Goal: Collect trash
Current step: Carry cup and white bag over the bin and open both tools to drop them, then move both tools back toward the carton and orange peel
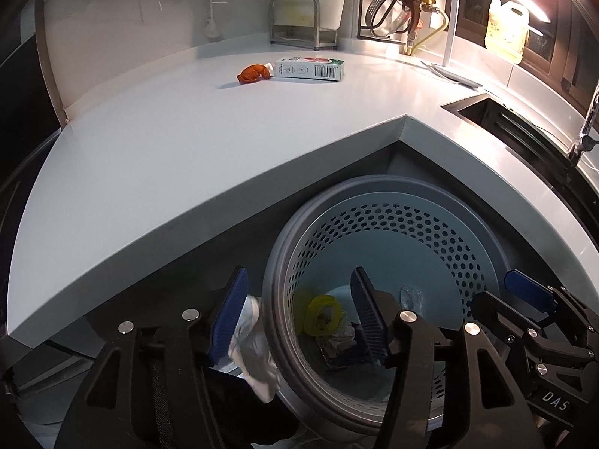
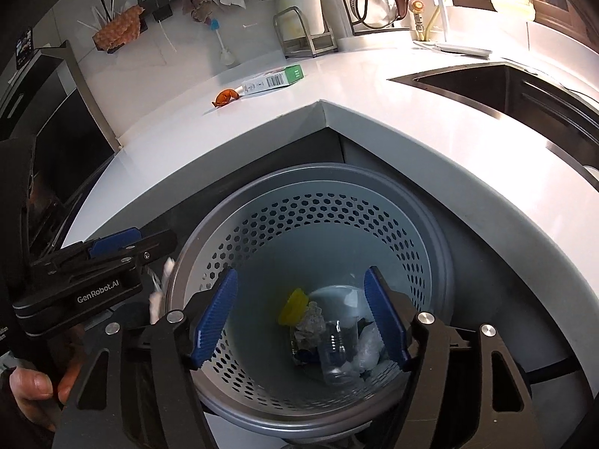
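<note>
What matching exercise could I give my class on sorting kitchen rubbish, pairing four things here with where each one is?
Things:
1. carton
2. clear plastic bottle
3. crumpled foil wrapper
4. soap jug

Places:
A. at the bottom of the perforated bin
B. on the window ledge, past the sink
C. lying on the white counter beside an orange wrapper
D. outside the bin's rim, by the left gripper

Pairs: 1-C, 2-A, 3-D, 4-B
</note>
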A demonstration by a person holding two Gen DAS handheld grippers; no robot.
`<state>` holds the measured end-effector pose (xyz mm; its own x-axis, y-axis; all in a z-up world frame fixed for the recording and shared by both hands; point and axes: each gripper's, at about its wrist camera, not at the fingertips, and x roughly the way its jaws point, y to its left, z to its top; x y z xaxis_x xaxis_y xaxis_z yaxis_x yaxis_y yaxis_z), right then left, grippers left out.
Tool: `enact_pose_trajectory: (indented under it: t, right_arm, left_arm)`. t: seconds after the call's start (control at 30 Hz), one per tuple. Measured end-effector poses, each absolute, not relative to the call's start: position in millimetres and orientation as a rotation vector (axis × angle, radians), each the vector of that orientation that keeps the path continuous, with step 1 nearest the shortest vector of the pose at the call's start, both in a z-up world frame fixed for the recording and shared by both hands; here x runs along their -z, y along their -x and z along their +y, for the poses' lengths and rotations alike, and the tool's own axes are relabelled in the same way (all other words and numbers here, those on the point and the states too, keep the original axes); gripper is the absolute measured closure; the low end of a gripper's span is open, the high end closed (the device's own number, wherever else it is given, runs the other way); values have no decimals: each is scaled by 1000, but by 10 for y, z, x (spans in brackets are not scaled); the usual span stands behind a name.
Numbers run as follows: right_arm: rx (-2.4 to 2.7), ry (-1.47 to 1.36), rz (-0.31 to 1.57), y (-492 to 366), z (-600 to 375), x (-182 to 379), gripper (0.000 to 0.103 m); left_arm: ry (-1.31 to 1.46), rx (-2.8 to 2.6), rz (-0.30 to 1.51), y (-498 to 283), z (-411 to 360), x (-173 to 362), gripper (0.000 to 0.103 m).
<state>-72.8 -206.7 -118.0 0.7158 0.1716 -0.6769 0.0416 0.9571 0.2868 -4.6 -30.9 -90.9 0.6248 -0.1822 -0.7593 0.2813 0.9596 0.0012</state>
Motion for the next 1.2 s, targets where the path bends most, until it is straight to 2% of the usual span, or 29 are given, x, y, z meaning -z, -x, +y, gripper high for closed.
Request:
enact_pose_trajectory:
  t: [0.4, 0.57, 0.7, 0.83, 1.2]
  right_arm:
    - [-81, -293, 775, 719, -2041, 1179, 36]
    - [-78, -292, 769, 725, -2037, 1169, 35]
    - [-77, -297, 759, 745, -2043, 1121, 34]
    - [-84, -284, 745, 738, -2034, 1017, 32]
    - [-119, -255, 704, 546, -2037, 679, 30]
  left_arm:
    - [-115, 257, 856, 69, -251, 899, 40]
    - [-106, 250, 854, 90, -209, 889, 31]
    - [-103, 241, 852, 97, -186, 860, 30]
    - [-91, 228, 831, 98, -157, 760, 23]
    - [-40, 183, 777, -55, -56, 419, 14]
